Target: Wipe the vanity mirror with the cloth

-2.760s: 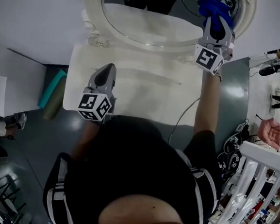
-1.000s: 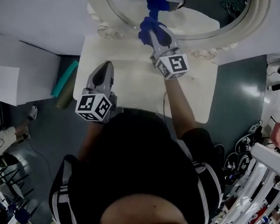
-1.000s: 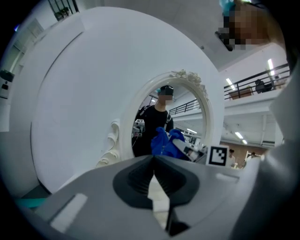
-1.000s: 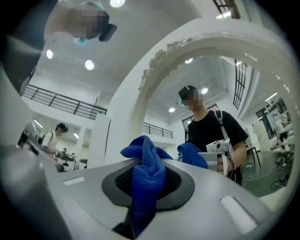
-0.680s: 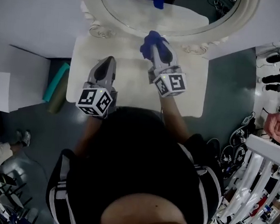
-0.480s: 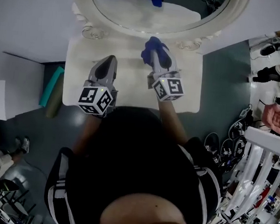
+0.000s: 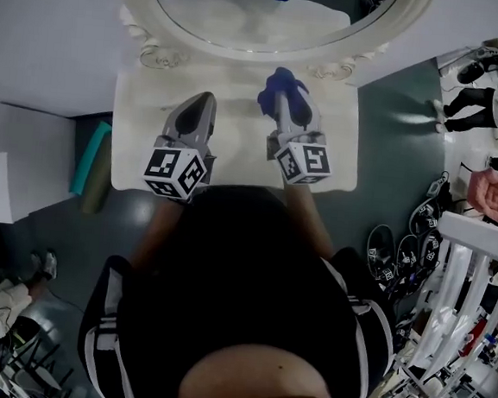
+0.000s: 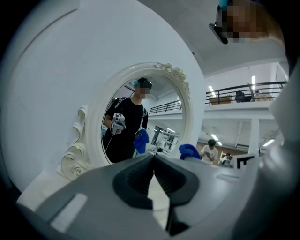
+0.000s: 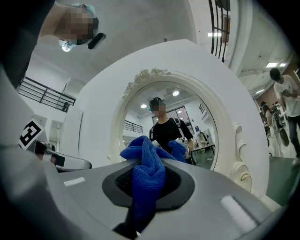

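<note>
Cloth (image 7: 281,84) held over the table (image 7: 236,145), near the mirror (image 7: 247,25).
Right gripper (image 7: 285,102) is clamped on the blue cloth, which sticks out long past its tips toward the mirror at the back edge. Left gripper (image 7: 200,103) has its jaws together on nothing, over the table's left side.

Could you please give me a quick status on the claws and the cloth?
Left claw shut, empty. Right claw shut on cloth, off the mirror, over the table. Nothing in the way.
</note>
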### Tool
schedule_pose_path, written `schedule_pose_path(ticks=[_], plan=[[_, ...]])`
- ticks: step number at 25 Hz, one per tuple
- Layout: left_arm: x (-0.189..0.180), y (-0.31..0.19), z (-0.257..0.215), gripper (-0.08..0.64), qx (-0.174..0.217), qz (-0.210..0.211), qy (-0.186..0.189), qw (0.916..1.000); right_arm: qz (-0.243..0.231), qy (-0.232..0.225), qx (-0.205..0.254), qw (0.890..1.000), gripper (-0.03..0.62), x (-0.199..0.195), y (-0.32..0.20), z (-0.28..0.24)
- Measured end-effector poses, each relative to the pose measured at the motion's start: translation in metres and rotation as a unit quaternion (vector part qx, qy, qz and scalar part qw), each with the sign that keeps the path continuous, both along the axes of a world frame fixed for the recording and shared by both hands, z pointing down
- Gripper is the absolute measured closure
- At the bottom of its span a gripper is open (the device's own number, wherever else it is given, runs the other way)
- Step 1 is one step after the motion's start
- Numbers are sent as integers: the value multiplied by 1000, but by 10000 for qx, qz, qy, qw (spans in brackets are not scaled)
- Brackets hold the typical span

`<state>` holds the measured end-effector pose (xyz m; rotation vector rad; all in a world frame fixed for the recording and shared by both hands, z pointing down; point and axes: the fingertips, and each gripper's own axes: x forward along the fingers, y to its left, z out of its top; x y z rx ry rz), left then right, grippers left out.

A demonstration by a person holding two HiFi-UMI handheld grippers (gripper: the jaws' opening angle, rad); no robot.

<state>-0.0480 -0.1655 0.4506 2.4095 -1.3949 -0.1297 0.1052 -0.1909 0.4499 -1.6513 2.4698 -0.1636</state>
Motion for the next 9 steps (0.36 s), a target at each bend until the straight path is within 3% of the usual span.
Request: schedule_pose_path(ticks=[9], plan=[[4, -2, -1, 551, 17, 51, -6, 10000, 85, 10, 89, 9999, 545, 1, 1, -6]])
